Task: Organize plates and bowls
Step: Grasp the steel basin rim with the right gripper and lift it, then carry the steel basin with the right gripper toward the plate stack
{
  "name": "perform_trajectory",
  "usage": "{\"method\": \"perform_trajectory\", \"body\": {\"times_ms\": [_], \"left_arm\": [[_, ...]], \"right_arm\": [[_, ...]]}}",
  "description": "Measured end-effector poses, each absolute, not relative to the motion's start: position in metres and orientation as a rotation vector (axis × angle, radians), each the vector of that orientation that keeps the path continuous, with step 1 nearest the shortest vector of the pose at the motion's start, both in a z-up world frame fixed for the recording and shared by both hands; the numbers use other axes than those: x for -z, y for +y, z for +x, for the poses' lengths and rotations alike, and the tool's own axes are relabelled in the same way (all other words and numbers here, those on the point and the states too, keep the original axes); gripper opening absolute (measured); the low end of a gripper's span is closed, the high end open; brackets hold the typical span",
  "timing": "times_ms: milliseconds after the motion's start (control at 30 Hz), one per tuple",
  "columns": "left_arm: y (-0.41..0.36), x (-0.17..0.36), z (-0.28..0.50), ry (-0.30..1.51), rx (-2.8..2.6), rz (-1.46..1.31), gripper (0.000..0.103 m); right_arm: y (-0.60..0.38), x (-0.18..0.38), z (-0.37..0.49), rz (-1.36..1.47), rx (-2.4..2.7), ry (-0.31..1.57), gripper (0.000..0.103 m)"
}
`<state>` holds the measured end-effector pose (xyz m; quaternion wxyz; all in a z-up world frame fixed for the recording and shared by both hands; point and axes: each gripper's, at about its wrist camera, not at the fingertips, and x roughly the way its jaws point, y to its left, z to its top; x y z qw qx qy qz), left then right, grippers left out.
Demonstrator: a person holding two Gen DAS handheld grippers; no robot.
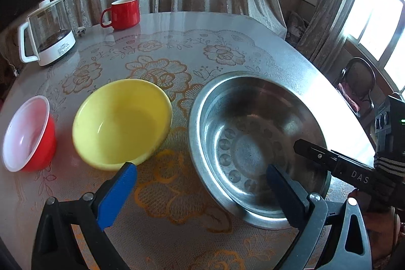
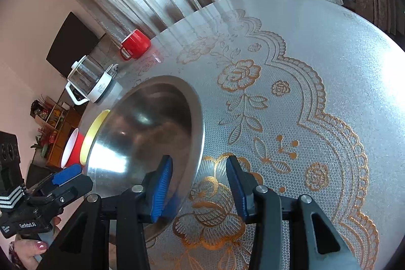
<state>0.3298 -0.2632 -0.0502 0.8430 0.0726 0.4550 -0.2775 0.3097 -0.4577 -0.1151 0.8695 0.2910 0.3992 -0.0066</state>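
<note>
A wide steel basin [image 1: 253, 113] [image 2: 141, 123] stands on the lace-patterned table. Left of it sit a yellow bowl [image 1: 121, 120] [image 2: 95, 128] and a red bowl [image 1: 27, 133] [image 2: 72, 151] with a white inside. My left gripper [image 1: 200, 167] is open and straddles the basin's near-left rim, one blue pad inside and one outside by the yellow bowl. My right gripper [image 2: 198, 168] straddles the opposite rim, its left pad inside the basin. Both its pads stand clear of the metal, so it is open. A black finger [image 1: 311, 151] of it shows over the basin's right side.
A red mug [image 1: 124, 13] [image 2: 135, 44] and a glass kettle [image 1: 46, 34] [image 2: 88, 80] stand at the table's far side before curtains. A chair [image 1: 359, 82] stands beyond the right edge. A hand [image 2: 30, 249] holds the left gripper's handle.
</note>
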Motion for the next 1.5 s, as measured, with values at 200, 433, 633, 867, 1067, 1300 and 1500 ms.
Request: {"method": "perform_trajectory", "body": {"times_ms": [200, 433, 633, 867, 1067, 1300, 1500], "left_arm": [[-0.271, 0.060, 0.338, 0.999, 0.615, 0.160, 0.078], [-0.279, 0.066, 0.332, 1.008, 0.669, 0.196, 0.036], [-0.287, 0.057, 0.320, 0.952, 0.669, 0.282, 0.027], [-0.278, 0.058, 0.316, 0.971, 0.677, 0.273, 0.026], [-0.269, 0.058, 0.309, 0.980, 0.685, 0.250, 0.026], [-0.258, 0.054, 0.302, 0.984, 0.694, 0.221, 0.026], [-0.245, 0.046, 0.296, 0.965, 0.697, 0.199, 0.026]], "right_arm": [[-0.455, 0.116, 0.305, 0.556, 0.021, 0.822, 0.034], [-0.449, 0.117, 0.300, 0.513, 0.009, 0.796, 0.033], [-0.446, 0.117, 0.298, 0.518, 0.006, 0.812, 0.022], [-0.447, 0.116, 0.289, 0.533, 0.016, 0.824, 0.018], [-0.443, 0.110, 0.277, 0.532, 0.020, 0.827, 0.017], [-0.441, 0.102, 0.263, 0.541, 0.025, 0.821, 0.017], [-0.431, 0.090, 0.256, 0.528, 0.015, 0.809, 0.017]]}}
